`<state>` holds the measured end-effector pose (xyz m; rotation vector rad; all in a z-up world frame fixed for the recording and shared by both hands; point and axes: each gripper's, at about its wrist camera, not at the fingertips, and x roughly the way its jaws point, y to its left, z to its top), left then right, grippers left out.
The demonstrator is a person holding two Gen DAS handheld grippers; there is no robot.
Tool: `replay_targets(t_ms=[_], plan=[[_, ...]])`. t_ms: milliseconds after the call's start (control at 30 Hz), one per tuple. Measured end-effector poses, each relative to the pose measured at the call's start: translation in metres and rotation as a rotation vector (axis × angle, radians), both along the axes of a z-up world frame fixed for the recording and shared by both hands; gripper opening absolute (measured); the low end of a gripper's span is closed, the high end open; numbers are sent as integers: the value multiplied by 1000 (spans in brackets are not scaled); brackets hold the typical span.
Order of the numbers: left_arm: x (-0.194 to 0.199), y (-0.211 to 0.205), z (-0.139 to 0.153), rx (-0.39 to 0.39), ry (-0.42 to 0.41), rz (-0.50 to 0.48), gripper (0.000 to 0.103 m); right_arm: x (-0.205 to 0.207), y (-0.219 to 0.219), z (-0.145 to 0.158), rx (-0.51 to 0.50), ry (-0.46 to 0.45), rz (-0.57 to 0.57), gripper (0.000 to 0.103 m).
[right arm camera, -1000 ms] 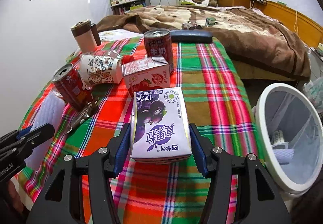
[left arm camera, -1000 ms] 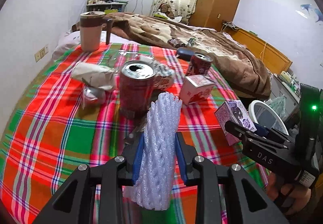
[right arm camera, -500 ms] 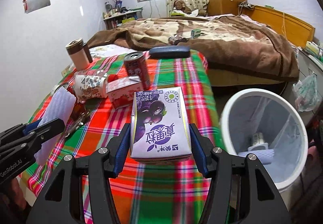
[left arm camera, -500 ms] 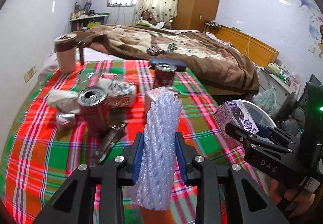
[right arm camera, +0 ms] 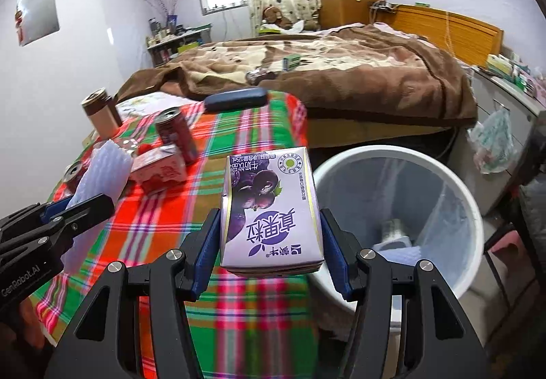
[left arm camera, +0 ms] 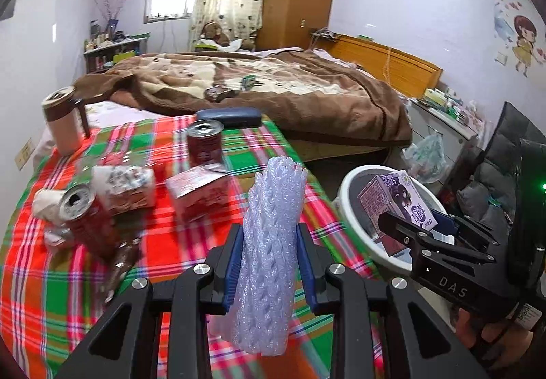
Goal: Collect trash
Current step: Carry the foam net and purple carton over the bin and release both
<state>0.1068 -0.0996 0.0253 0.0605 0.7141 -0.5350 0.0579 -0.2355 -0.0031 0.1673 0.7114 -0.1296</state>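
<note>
The left tool (left arm camera: 269, 263) is clamped on a white foam net (left arm camera: 273, 242), which stands upright between its blue pads above the plaid counter (left arm camera: 68, 293). The right tool (right arm camera: 269, 242) grips a purple carton (right arm camera: 269, 208) by its sides, label up, over the counter's edge and just beside the white bin (right arm camera: 443, 174). In the left view that carton shows in front of the bin's opening. The bin stands on the floor against the counter's right side, with some trash already at its bottom.

On the counter behind the tools lie a red carton (left arm camera: 198, 194), an upright dark red can (left arm camera: 204, 143), a second can (left arm camera: 85, 218) tilted, a crumpled printed wrapper (left arm camera: 123, 181) and, at the far edge, a dark case (left arm camera: 228, 116). A brown-and-cream mug (left arm camera: 61, 126) stands at the far left. Beyond is a bed (left arm camera: 273, 89) under a brown blanket.
</note>
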Motion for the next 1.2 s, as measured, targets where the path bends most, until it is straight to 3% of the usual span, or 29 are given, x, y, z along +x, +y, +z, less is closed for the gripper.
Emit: replay_targets(t_ms=[567,1200], plan=[[-1,-90,-4,20,-7,-134,31,-20,-66,-1,-9,2,-163,57],[15,-166,-37,52,79,-238,33,-14,-113,-30,-20,137,-239,58]])
